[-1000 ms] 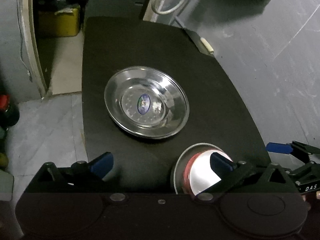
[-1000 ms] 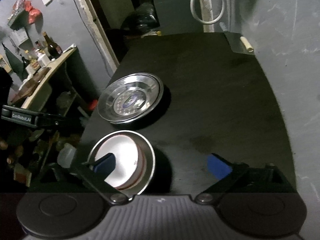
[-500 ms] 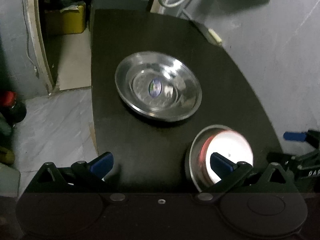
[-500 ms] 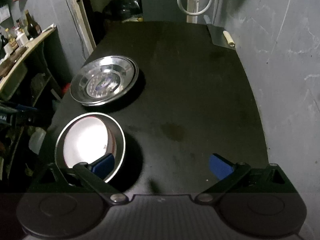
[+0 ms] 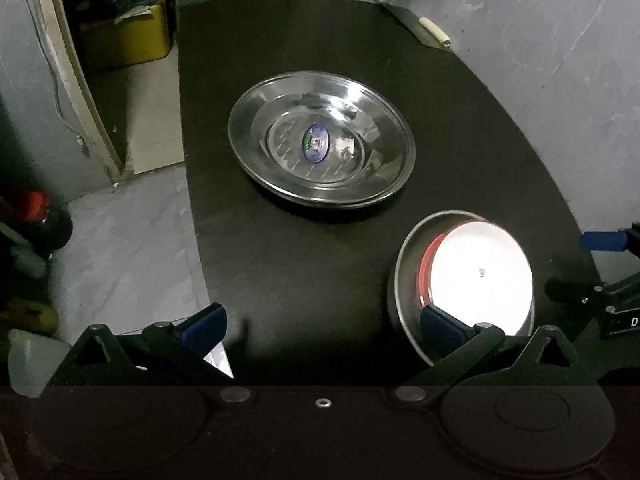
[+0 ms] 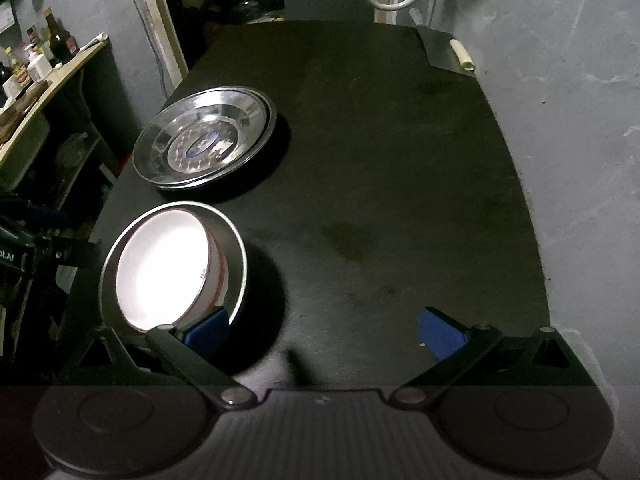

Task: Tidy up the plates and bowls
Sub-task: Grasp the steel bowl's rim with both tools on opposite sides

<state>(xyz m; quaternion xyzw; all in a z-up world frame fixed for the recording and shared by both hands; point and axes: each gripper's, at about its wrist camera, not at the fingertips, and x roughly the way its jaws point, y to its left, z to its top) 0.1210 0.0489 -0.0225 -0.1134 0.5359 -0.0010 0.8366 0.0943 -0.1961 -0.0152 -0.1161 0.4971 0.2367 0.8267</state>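
Observation:
A stack of steel plates [image 5: 320,144] [image 6: 204,140] with a blue sticker lies on the black table [image 5: 280,260] [image 6: 400,160]. Nearer to me, a steel bowl [image 5: 404,276] [image 6: 236,248] holds a white, red-rimmed bowl [image 5: 480,272] [image 6: 164,264]. My left gripper [image 5: 322,324] is open and holds nothing; its right fingertip overlaps the bowl's near rim. My right gripper [image 6: 324,332] is also open and holds nothing, its left fingertip at the same bowl's near edge. Each gripper shows at the edge of the other's view.
A metal blade with a pale handle [image 6: 448,52] [image 5: 434,34] lies at the table's far right corner, by the grey wall. Left of the table are a yellow box [image 5: 124,36], a red-capped bottle [image 5: 36,216] and a shelf of bottles [image 6: 40,60].
Both views have shifted: the plates and nested bowls sit farther from the fingers, as both grippers drew back. The dishes have not moved on the table.

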